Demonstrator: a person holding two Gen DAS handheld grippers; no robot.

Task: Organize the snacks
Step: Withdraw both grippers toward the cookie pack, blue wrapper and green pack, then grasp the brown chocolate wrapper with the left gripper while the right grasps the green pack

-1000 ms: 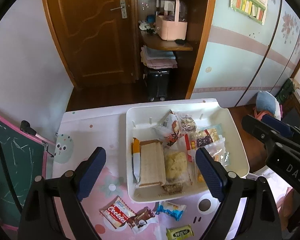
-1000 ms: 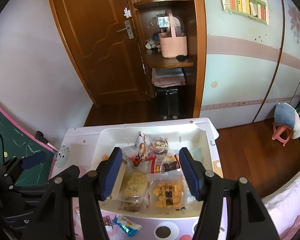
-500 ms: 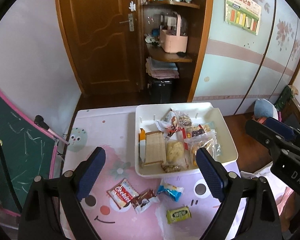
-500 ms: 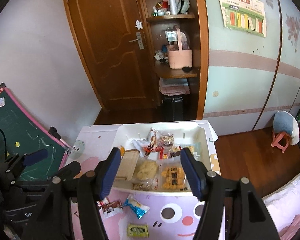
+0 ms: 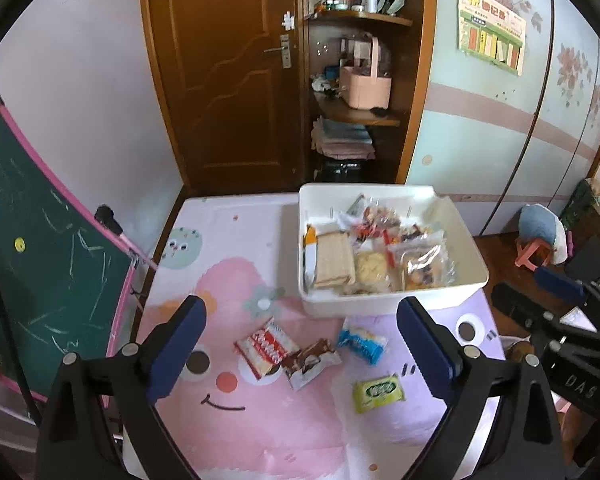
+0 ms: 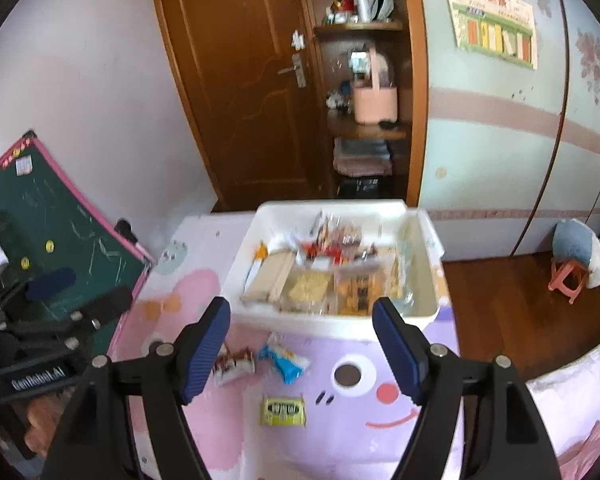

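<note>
A white bin (image 5: 470, 240) (image 6: 338, 322) full of snack packets stands at the far right of the pink cartoon table (image 5: 228, 256). In front of it lie a red cookie packet (image 5: 266, 347), a brown packet (image 5: 311, 362) (image 6: 234, 362), a blue packet (image 5: 362, 342) (image 6: 286, 360) and a green packet (image 5: 378, 390) (image 6: 283, 411). My left gripper (image 5: 300, 350) is open and empty, above the loose packets. My right gripper (image 6: 302, 346) is open and empty, above the blue and green packets.
A green chalkboard (image 5: 40, 248) leans at the table's left edge. Behind the table are a wooden door (image 5: 224, 72), shelves with a pink basket (image 5: 364, 84), and a wardrobe wall. A small stool (image 6: 568, 276) stands on the floor at right.
Both grippers have pulled back and up from the bin. The loose packets in front of the bin have come into fuller view. Both stay open.
</note>
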